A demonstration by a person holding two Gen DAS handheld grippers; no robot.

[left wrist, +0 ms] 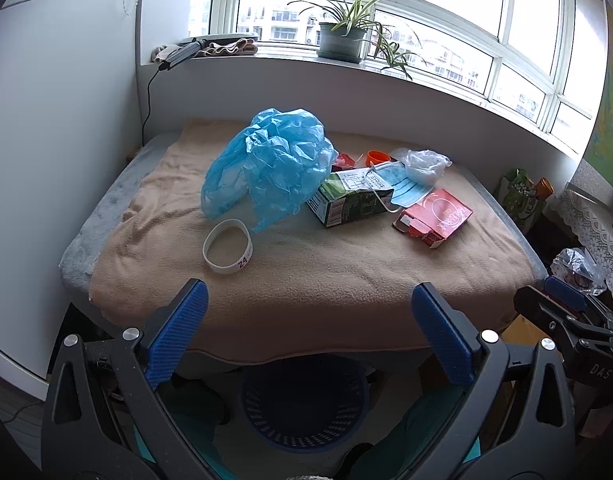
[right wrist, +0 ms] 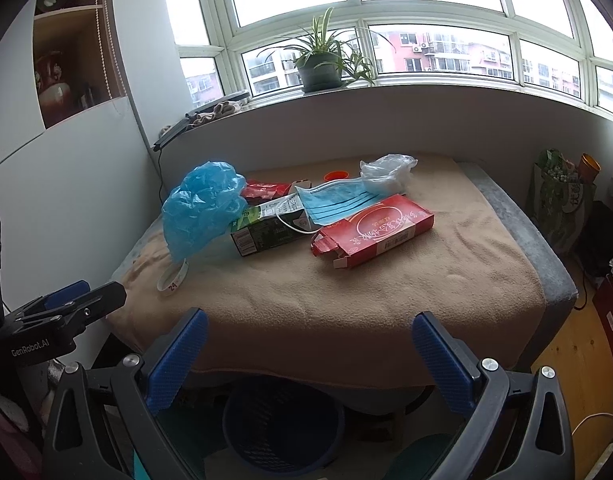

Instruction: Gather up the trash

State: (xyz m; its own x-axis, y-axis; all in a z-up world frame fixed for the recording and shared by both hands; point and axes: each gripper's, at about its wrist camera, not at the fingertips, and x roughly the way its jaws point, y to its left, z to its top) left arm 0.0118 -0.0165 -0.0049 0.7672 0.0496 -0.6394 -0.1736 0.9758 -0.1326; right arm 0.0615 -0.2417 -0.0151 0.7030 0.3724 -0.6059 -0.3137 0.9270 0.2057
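My left gripper hangs with its blue pads spread wide and nothing between them, poised at the near edge of the table; my right gripper is likewise agape and empty, level with the same edge. Directly below both, a dark blue perforated wastebasket stands on the floor under the table lip, and as far as I can see into it, it holds nothing. By my reading the collection has not begun: every piece of litter lies on the beige towel that covers the table. Nearest my left gripper is a white wristband printed "24". Behind it billows a crumpled blue plastic bag, touching a green-and-white carton lying on its side, its print too small to read. A blue face mask drapes over the carton's far end, one ear loop trailing across it. Just right of that sits a torn-open red box with gold script and a barcode label I cannot make out. Further back are a clear plastic bag, an orange cap and a red wrapper. My grippers themselves carry "GenRobot.AI" and "DAS". A potted spider plant stands on the windowsill.
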